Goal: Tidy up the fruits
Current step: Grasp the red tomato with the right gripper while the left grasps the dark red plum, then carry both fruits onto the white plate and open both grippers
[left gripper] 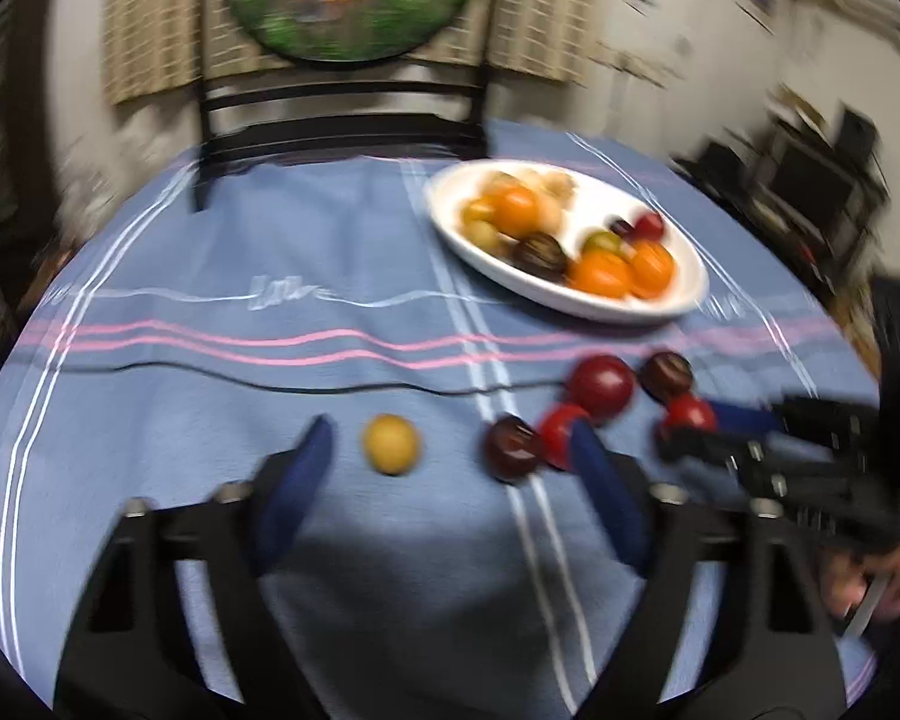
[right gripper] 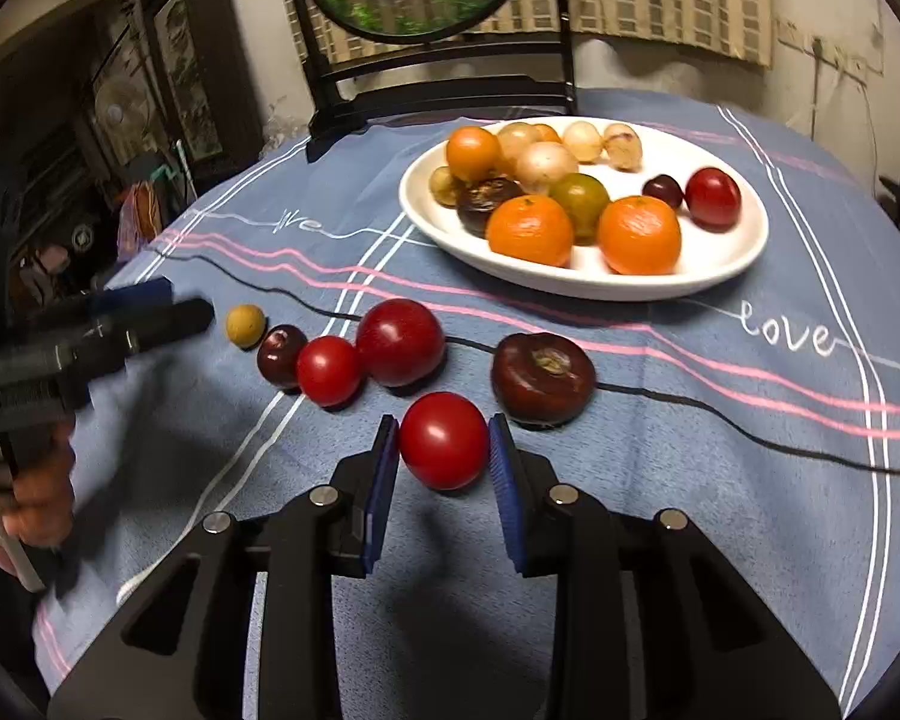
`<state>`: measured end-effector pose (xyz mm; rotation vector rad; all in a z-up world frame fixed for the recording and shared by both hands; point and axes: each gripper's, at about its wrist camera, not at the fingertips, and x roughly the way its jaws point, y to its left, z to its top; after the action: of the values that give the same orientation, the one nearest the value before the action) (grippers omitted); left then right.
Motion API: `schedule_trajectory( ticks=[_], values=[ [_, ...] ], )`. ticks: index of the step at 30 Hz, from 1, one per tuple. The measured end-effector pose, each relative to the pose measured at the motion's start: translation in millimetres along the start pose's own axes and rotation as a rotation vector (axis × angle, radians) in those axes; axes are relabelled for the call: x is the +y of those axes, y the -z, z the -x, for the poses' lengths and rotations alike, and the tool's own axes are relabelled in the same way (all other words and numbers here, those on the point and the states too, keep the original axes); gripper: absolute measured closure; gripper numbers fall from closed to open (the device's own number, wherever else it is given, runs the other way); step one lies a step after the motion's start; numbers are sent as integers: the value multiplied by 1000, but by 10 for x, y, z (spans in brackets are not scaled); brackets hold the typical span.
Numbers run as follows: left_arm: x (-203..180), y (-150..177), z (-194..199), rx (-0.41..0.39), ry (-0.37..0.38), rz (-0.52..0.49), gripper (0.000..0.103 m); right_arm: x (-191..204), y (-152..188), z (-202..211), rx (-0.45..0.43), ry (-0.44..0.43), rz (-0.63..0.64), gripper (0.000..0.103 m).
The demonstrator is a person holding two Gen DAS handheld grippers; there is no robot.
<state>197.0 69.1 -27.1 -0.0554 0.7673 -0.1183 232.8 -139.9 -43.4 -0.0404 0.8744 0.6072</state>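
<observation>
My right gripper (right gripper: 443, 435) is shut on a red tomato (right gripper: 444, 441) resting on the blue tablecloth; both blue pads touch its sides. Left of the tomato lie a big red fruit (right gripper: 399, 342), a smaller red one (right gripper: 329, 371), a dark cherry-like fruit (right gripper: 281, 356) and a small yellow fruit (right gripper: 246, 326). A dark brown fruit (right gripper: 543, 378) lies to its right. My left gripper (left gripper: 450, 429) is open low over the cloth. Just beyond its fingertips sit the yellow fruit (left gripper: 390, 444) and the dark fruit (left gripper: 510, 447), untouched. The left wrist view is blurred.
A white oval plate (right gripper: 570, 287) at the back holds several oranges, pale round fruits and dark and red fruits. A thin black cable (right gripper: 720, 411) crosses the cloth. A dark chair (right gripper: 438, 90) stands behind the table. A person's hand (right gripper: 36, 498) holds the left gripper.
</observation>
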Motion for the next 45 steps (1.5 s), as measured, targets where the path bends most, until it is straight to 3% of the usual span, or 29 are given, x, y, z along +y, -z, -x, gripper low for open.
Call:
schedule_trajectory(
  ticks=[2, 4, 16, 36, 42, 45],
  values=[
    [-50, 31, -69, 35, 24, -29, 59, -35, 8, -4, 8, -3, -15, 72],
    [-60, 49, -129, 62, 36, -37, 66, -36, 14, -9, 12, -5, -20, 72],
    [-196, 80, -325, 96, 31, -106, 66, -26, 18, 11, 12, -2, -20, 72],
    [-227, 104, -385, 103, 46, -110, 73, -26, 18, 48, -3, 1, -18, 72],
    [-224, 125, -260, 76, 58, -87, 73, -29, -5, 136, -49, -22, -15, 72],
    [-236, 56, -203, 54, 87, -65, 73, -83, -56, 227, -128, 2, -25, 72]
  ],
)
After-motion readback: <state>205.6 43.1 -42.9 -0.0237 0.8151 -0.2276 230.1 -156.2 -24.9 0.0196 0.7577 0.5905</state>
